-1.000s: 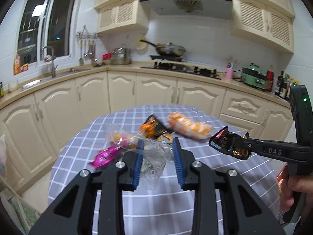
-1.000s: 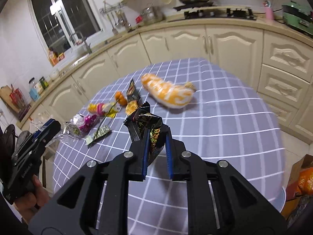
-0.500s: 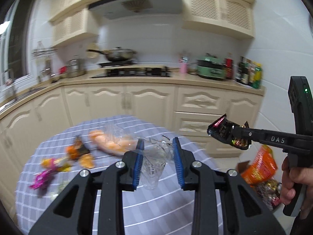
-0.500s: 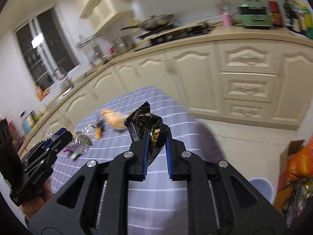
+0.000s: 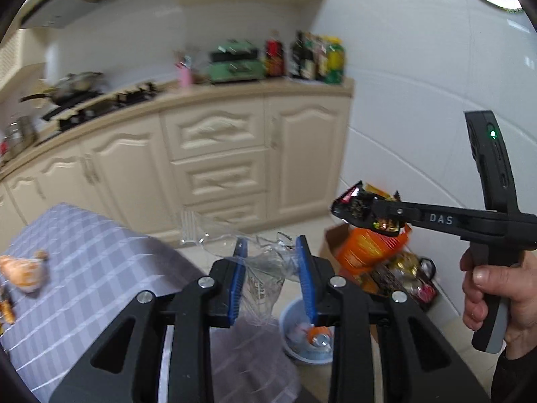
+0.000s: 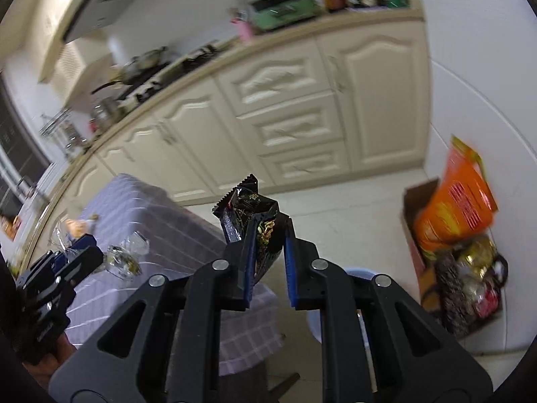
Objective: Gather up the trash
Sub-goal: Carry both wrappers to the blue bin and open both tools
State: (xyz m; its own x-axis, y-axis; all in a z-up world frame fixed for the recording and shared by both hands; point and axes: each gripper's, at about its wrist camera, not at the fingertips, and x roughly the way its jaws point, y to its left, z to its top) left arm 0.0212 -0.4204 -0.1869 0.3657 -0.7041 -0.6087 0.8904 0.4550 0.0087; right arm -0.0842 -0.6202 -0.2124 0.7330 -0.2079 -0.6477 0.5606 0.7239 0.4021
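Observation:
My left gripper (image 5: 271, 252) is shut on a crumpled clear plastic wrapper (image 5: 258, 268) and holds it above the table's right edge, over a pale blue bin (image 5: 307, 336) on the floor. My right gripper (image 6: 268, 235) is shut on a black snack packet (image 6: 250, 215), which also shows in the left wrist view (image 5: 359, 208), held in the air over the floor. The bin's rim (image 6: 355, 272) peeks out behind the right fingers.
A checked grey tablecloth (image 5: 84, 268) covers the table, with an orange bread bag (image 5: 25, 270) on it. A cardboard box (image 6: 412, 228) of orange and mixed packets (image 6: 456, 208) stands on the floor by the white wall. Cream cabinets (image 5: 218, 154) run behind.
Both grippers have swung to the right, away from the table's middle, each carrying its trash. The bin and the box by the wall have come into view.

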